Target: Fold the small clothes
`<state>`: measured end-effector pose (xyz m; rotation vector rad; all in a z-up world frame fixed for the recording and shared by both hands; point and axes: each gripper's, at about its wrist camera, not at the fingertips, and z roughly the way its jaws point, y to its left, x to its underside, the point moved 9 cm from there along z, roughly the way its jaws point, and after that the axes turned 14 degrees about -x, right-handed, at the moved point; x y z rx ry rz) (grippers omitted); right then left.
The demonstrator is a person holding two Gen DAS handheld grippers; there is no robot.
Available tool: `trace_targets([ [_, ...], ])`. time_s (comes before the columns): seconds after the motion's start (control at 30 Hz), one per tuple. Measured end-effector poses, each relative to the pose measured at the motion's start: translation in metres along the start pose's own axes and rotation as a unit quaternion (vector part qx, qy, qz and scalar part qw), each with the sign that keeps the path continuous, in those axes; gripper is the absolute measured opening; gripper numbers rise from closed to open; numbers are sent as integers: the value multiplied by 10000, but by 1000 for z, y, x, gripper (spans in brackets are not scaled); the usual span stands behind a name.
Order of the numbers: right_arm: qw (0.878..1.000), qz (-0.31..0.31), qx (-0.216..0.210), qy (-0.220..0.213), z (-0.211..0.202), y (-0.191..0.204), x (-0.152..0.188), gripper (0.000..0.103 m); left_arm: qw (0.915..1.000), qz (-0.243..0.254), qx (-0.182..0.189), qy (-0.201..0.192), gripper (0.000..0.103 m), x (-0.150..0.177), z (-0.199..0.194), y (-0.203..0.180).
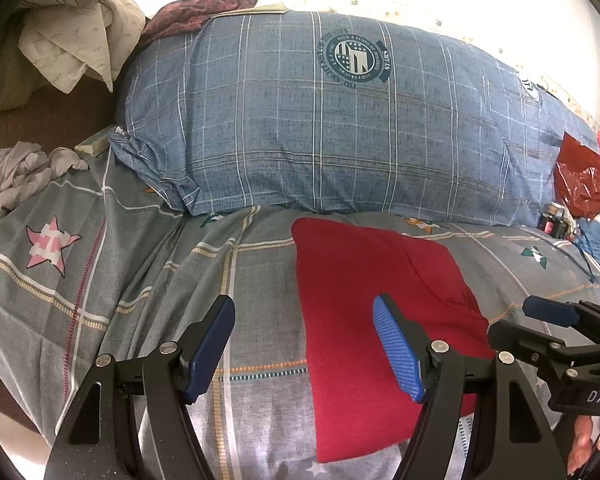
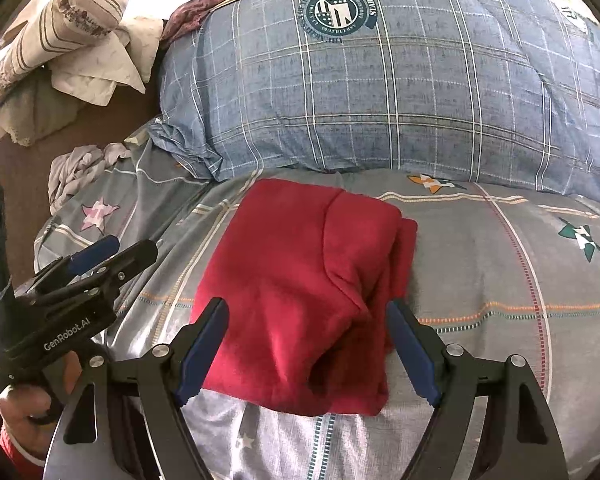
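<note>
The folded red garment [image 2: 308, 292] lay on the grey plaid bed cover [image 2: 500, 280], bare cover on both sides, the blue pillow [image 2: 380, 100] behind. Left tongs [image 1: 312, 348] and right tongs [image 2: 308, 352] stood wide open, holding nothing.

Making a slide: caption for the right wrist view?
Open right gripper above a folded red garment on the bed.

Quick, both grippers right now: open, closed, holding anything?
Left gripper: open, holding nothing, fingers spread over the left edge of the folded red garment.
Right gripper: open, holding nothing, fingers either side of the garment.
</note>
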<state>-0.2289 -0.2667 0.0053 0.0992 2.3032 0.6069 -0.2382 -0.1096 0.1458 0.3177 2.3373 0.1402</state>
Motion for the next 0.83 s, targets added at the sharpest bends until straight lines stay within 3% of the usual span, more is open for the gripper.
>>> trace_targets([
  [0.83,9999,123,8,113,9,-11,4,82,9999,103,3,22,71,1,15,-14],
])
